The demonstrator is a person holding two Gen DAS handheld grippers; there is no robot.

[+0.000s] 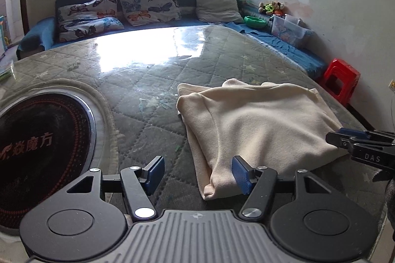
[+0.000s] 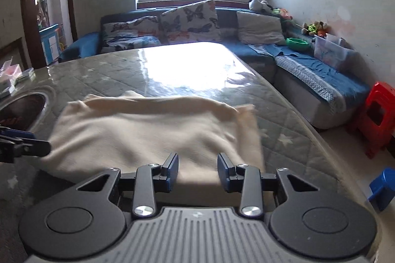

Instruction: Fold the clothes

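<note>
Slippage worries me: cream garment (image 1: 256, 119) lies folded on glossy table cover (image 1: 138, 80); left gripper (image 1: 197, 172) and right gripper (image 2: 197, 170), both released at its near edge, could drag layers apart.

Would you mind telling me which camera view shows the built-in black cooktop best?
The left wrist view: the cooktop fills the lower left, its printed lettering readable. The right wrist view catches only a dark sliver of it at the left edge.

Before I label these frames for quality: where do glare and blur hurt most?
Left wrist view: window glare washes out the glossy quilted grey table cover; the folded cream fleece garment stays sharp. Right wrist view: similar glare, and the garment looks smeared by blur, especially its right edge.
</note>
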